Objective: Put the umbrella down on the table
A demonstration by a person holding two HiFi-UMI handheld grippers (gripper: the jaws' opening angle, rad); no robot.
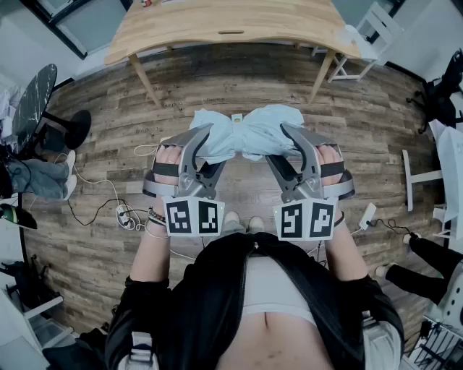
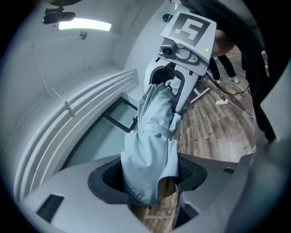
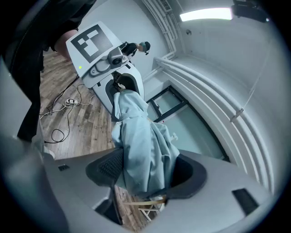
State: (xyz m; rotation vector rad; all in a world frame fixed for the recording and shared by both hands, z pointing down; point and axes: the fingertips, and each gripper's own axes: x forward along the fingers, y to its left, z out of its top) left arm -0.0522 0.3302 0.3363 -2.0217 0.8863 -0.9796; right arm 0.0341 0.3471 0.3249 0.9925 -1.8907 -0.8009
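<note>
Grey plastic left hand-held gripper and right hand-held gripper each clamp 1 end of a crumpled pale-blue umbrella.

From where I stand, the light wooden table is at the far side on splayed legs, with one small item at its back edge, too cut off for me to make out. Beneath it runs the dark plank floor. A white power strip lies there with thin cables trailing left, and a white plug block lies off to the right.
</note>
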